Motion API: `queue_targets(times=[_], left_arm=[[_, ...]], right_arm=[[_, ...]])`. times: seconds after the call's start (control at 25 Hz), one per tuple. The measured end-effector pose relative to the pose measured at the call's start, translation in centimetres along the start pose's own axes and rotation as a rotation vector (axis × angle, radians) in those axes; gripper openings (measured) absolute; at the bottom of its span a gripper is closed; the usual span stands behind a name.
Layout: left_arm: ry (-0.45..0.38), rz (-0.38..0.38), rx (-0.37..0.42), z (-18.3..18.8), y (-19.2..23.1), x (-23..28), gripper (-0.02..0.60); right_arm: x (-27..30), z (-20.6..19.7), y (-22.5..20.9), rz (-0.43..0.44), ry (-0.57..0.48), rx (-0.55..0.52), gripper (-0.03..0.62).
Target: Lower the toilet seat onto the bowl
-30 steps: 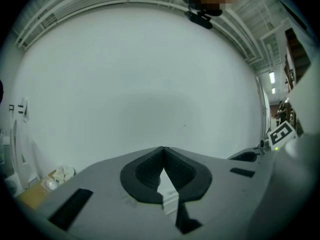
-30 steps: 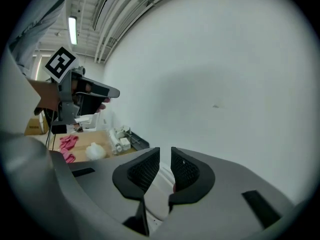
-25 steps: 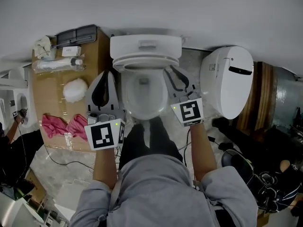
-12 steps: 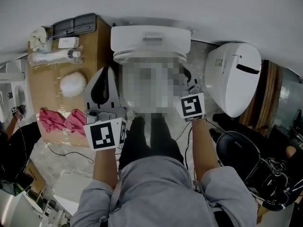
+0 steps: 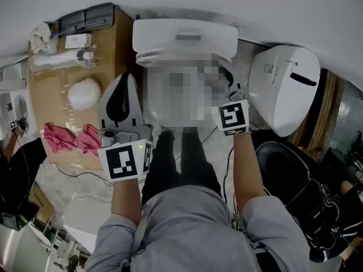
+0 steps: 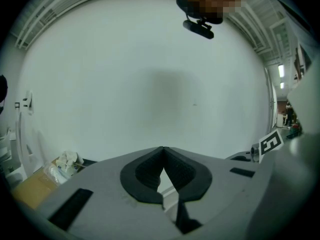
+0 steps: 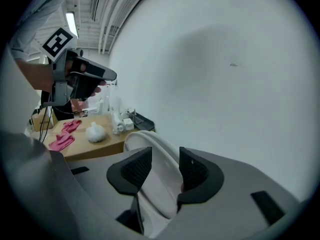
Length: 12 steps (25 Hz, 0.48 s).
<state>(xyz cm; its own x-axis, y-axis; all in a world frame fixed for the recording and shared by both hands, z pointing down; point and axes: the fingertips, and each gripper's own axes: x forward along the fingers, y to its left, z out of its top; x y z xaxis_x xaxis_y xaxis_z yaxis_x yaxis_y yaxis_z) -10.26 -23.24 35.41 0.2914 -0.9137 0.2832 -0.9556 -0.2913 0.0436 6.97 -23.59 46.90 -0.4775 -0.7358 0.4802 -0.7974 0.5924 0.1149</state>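
Note:
The white toilet point(image 5: 184, 38) stands against the wall, and a mosaic patch covers its bowl in the head view. My right gripper point(image 5: 227, 89) is at the bowl's right side. In the right gripper view the white seat point(image 7: 156, 159) runs between my right gripper's point(image 7: 161, 168) jaws, which are opening, and the pads point(image 7: 135, 169) stand off it with a gap on both sides. My left gripper point(image 5: 126, 78) hovers left of the bowl. Its jaws meet at the tips point(image 6: 162, 150) with nothing between them, and it faces the bare wall.
A brown table point(image 5: 113, 44) stands left of the toilet. It carries pink cloths point(image 5: 74, 137), a white ball point(image 5: 84, 92), a clear bottle point(image 5: 59, 58) and a black tray point(image 5: 85, 17). A second white toilet piece point(image 5: 286, 95) stands at the right. Cables point(image 5: 76, 177) lie on the floor.
My right gripper has shifted a little toward the tank along the bowl's right side. The left gripper has hardly moved. The head view has swung slightly.

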Motion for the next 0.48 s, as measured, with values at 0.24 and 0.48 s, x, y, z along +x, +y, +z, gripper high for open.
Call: queue_targets(times=[0.24,0.48], left_arm=[[0.012,0.001,-0.005,-1.0,0.2,0.0,0.0],[0.014,0.006,-0.008,-1.3,0.6,-0.2,-0.001]], right_arm=[[1.0,-1.1,0.0,0.001,0.019,0.008,0.156],[1.0,-1.2,0.0,-0.014,0.012,0.017,0.158]])
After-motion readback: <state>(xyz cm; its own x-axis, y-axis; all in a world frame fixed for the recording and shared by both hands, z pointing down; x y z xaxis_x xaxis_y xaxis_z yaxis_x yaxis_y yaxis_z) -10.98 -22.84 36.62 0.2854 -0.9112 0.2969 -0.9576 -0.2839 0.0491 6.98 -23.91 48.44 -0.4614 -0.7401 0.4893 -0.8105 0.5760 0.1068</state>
